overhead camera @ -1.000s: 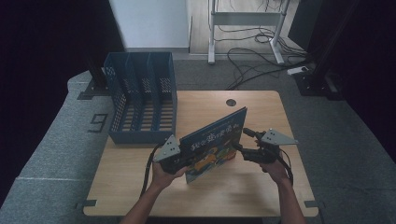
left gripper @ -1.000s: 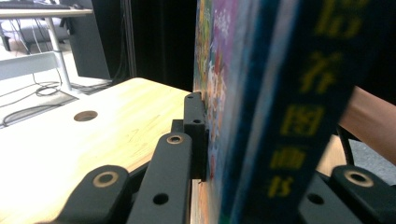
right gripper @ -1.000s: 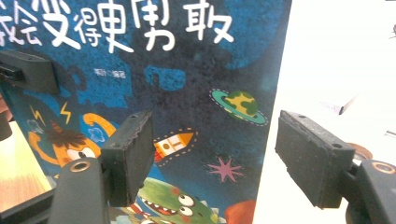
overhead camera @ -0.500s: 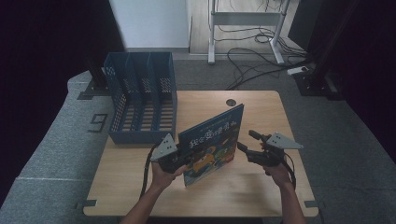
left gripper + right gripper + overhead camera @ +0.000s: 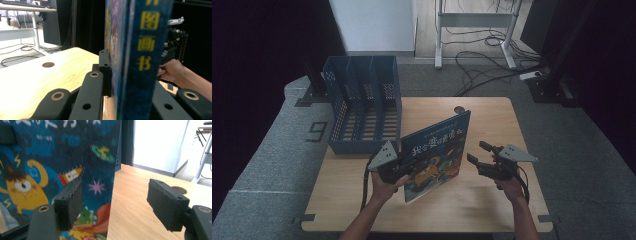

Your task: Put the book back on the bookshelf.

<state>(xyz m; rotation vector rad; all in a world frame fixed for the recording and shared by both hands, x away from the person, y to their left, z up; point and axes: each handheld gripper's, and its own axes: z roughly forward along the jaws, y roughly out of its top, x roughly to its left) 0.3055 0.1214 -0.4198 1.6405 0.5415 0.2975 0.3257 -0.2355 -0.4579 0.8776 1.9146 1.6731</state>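
A blue picture book [image 5: 437, 150] with cartoon monsters on its cover stands tilted on edge on the wooden table [image 5: 492, 117]. My left gripper [image 5: 404, 169] is shut on the book's lower left part; in the left gripper view its black jaws clamp the book's spine [image 5: 140, 57] from both sides. My right gripper [image 5: 476, 152] hovers open just right of the book, not touching it. In the right gripper view the book cover [image 5: 50, 170] stands behind the left pad [image 5: 71, 202], and nothing lies between the jaws of the right gripper [image 5: 115, 200].
A blue slotted file rack [image 5: 362, 105] stands at the table's back left, its slots facing up. A round cable hole [image 5: 458, 108] sits near the far edge. Cables and a desk frame [image 5: 472, 20] lie on the floor beyond the table.
The book and my left gripper have shifted slightly to the left. The gap between the book's right edge and the open right gripper has grown a little.
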